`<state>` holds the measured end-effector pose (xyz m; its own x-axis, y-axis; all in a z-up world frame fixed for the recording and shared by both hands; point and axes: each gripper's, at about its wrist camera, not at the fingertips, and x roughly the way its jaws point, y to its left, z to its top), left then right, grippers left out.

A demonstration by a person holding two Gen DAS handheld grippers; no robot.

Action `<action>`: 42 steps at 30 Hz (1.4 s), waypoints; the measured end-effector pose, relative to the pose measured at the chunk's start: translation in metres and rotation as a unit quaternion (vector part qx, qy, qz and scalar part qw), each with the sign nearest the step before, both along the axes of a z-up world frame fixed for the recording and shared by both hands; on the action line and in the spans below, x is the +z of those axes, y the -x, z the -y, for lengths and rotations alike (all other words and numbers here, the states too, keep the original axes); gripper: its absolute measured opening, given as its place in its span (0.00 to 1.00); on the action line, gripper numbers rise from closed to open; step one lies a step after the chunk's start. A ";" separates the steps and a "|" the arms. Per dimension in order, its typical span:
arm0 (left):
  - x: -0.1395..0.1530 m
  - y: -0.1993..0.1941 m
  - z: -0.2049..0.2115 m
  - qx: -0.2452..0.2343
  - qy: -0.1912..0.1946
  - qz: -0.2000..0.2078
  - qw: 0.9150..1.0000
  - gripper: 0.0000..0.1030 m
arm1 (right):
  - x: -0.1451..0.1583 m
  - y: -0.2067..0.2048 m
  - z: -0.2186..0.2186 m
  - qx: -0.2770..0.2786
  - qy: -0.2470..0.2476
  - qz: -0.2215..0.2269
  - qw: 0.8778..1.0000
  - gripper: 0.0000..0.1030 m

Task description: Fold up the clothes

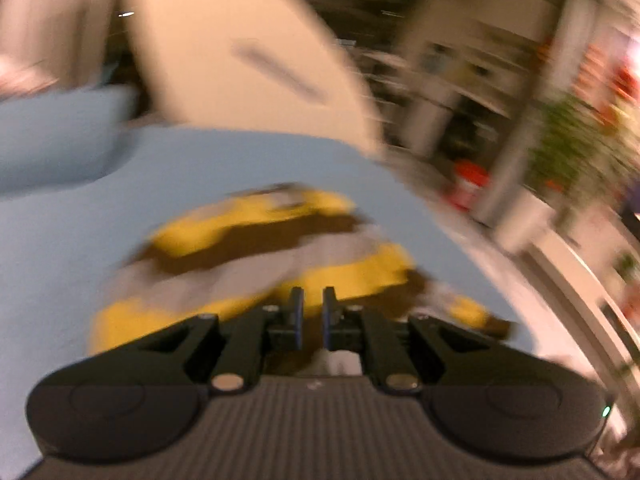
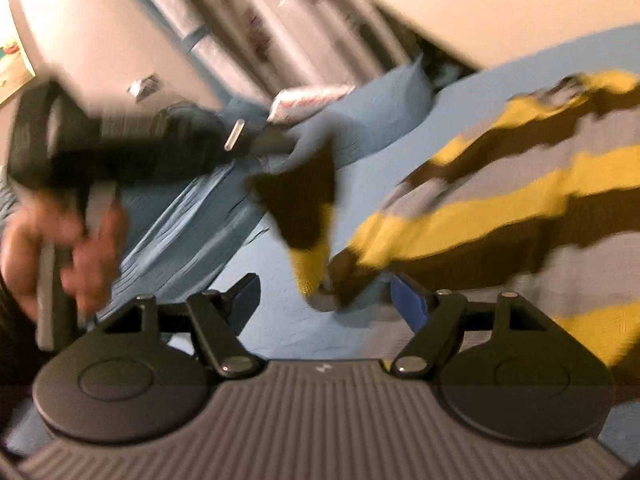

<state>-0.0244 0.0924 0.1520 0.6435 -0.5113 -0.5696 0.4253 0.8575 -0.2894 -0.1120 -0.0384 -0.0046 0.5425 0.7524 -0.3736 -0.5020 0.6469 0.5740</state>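
A yellow, brown and grey striped sweater (image 1: 256,264) lies crumpled on a light blue bed cover (image 1: 60,240). My left gripper (image 1: 312,300) is nearly shut, its jaws close together on the sweater's near edge. In the right wrist view the left gripper (image 2: 280,140) holds a sleeve or corner of the sweater (image 2: 308,216) lifted above the bed. My right gripper (image 2: 324,292) is open, its jaws wide apart just above the bed, with the sweater's body (image 2: 520,200) to the right. Both views are motion-blurred.
A blue pillow (image 1: 56,140) and a cream headboard (image 1: 224,60) lie beyond the sweater. A second small patterned pillow (image 2: 308,98) sits by the blue one. The bed's right edge (image 1: 480,236) drops to a floor with shelves and a plant (image 1: 568,148).
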 end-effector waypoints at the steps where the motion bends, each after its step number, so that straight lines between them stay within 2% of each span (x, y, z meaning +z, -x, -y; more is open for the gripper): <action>1: -0.002 -0.008 0.037 -0.034 -0.005 0.000 0.999 0.11 | -0.004 0.004 0.017 -0.022 0.004 -0.009 1.000 0.74; 2: -0.004 -0.017 0.074 -0.069 -0.011 0.000 0.998 0.14 | -0.011 0.008 0.036 -0.047 0.007 -0.026 0.999 0.74; 3: -0.017 -0.025 0.111 -0.098 -0.016 -0.020 0.995 0.14 | -0.019 0.013 0.053 -0.069 0.008 -0.045 0.997 0.74; 4: -0.037 -0.031 0.148 -0.123 -0.019 -0.052 0.991 0.14 | -0.028 0.017 0.068 -0.091 0.009 -0.065 0.994 0.74; 5: -0.045 -0.032 0.159 -0.131 -0.021 -0.066 0.989 0.14 | -0.037 0.021 0.082 -0.113 0.011 -0.086 0.990 0.74; 6: -0.067 -0.032 0.190 -0.154 -0.031 -0.108 0.982 0.14 | -0.047 0.024 0.093 -0.133 0.011 -0.114 0.984 0.74; 7: -0.081 -0.027 0.207 -0.165 -0.032 -0.134 0.977 0.14 | -0.057 0.026 0.104 -0.153 0.011 -0.147 0.977 0.74; 8: -0.083 -0.021 0.208 -0.170 -0.020 -0.139 0.975 0.16 | -0.063 0.027 0.113 -0.172 0.009 -0.172 0.970 0.74; 9: -0.084 -0.015 0.209 -0.175 -0.009 -0.144 0.974 0.22 | -0.067 0.027 0.121 -0.190 0.005 -0.191 0.963 0.74; 10: -0.081 -0.011 0.202 -0.171 -0.003 -0.140 0.975 0.28 | -0.066 0.027 0.125 -0.198 0.002 -0.188 0.962 0.74; 11: -0.077 -0.008 0.195 -0.167 0.003 -0.135 0.977 0.42 | -0.061 0.027 0.127 -0.200 -0.001 -0.170 0.965 0.74; 12: -0.066 -0.001 0.170 -0.146 0.013 -0.113 0.983 0.66 | -0.058 0.028 0.127 -0.199 0.000 -0.157 0.967 0.74; 13: -0.057 0.004 0.143 -0.112 0.013 -0.093 0.989 0.78 | -0.054 0.026 0.123 -0.193 0.011 -0.140 0.971 0.74; 14: -0.051 0.009 0.107 -0.059 0.008 -0.070 0.996 0.93 | -0.048 0.022 0.117 -0.182 0.026 -0.117 0.976 0.74; 15: -0.051 0.012 0.078 -0.016 0.002 -0.056 0.998 0.97 | -0.045 0.019 0.113 -0.174 0.035 -0.104 0.979 0.74; 16: -0.051 0.015 0.048 0.025 -0.005 -0.041 0.999 0.97 | -0.040 0.013 0.106 -0.159 0.041 -0.087 0.983 0.74; 17: -0.060 0.019 0.024 0.061 -0.022 -0.049 0.997 0.97 | -0.034 0.005 0.096 -0.140 0.046 -0.063 0.987 0.74; 19: -0.078 0.028 -0.024 0.131 -0.058 -0.065 0.988 0.97 | -0.025 -0.011 0.079 -0.113 0.052 -0.025 0.992 0.74; 20: -0.094 0.035 -0.039 0.152 -0.067 -0.088 0.982 0.96 | -0.020 -0.025 0.065 -0.091 0.056 0.000 0.994 0.74; 22: -0.125 0.047 -0.061 0.181 -0.071 -0.130 0.972 0.96 | -0.017 -0.048 0.042 -0.060 0.071 0.017 0.996 0.72; 24: -0.153 0.052 -0.067 0.189 -0.050 -0.167 0.966 0.96 | -0.019 -0.075 0.013 -0.037 0.099 0.013 0.994 0.69; 25: -0.167 0.054 -0.071 0.193 -0.039 -0.185 0.963 0.96 | -0.024 -0.088 -0.002 -0.027 0.123 0.010 0.992 0.64; 27: -0.184 0.052 -0.069 0.192 -0.038 -0.201 0.960 0.95 | -0.039 -0.112 -0.029 -0.010 0.173 0.002 0.985 0.57; 29: -0.190 0.044 -0.069 0.195 -0.058 -0.197 0.959 0.95 | -0.049 -0.122 -0.043 0.002 0.195 -0.009 0.981 0.42; 30: -0.191 0.041 -0.068 0.196 -0.064 -0.198 0.958 0.97 | -0.051 -0.123 -0.047 0.006 0.204 -0.012 0.979 0.39; 32: -0.193 0.037 -0.067 0.200 -0.077 -0.202 0.956 0.97 | -0.056 -0.119 -0.056 0.012 0.229 -0.017 0.973 0.17; 33: -0.194 0.034 -0.067 0.202 -0.084 -0.203 0.954 0.98 | -0.058 -0.117 -0.059 0.015 0.234 -0.017 0.972 0.13; 37: -0.196 0.031 -0.063 0.196 -0.102 -0.199 0.955 1.00 | -0.038 -0.094 -0.053 0.003 0.222 0.029 0.975 0.10; 40: -0.198 0.032 -0.057 0.188 -0.126 -0.193 0.955 1.00 | -0.002 -0.076 -0.024 -0.055 0.159 0.057 0.984 0.10; 42: -0.199 0.032 -0.054 0.187 -0.132 -0.193 0.954 1.00 | 0.026 -0.057 0.006 -0.103 0.120 0.077 0.985 0.10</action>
<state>-0.0560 0.1459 -0.0472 0.4683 -0.0940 -0.8786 -0.0190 0.9930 -0.1163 -0.0547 -0.0441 0.0211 0.7379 0.5213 -0.4287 -0.4152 0.8514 0.3206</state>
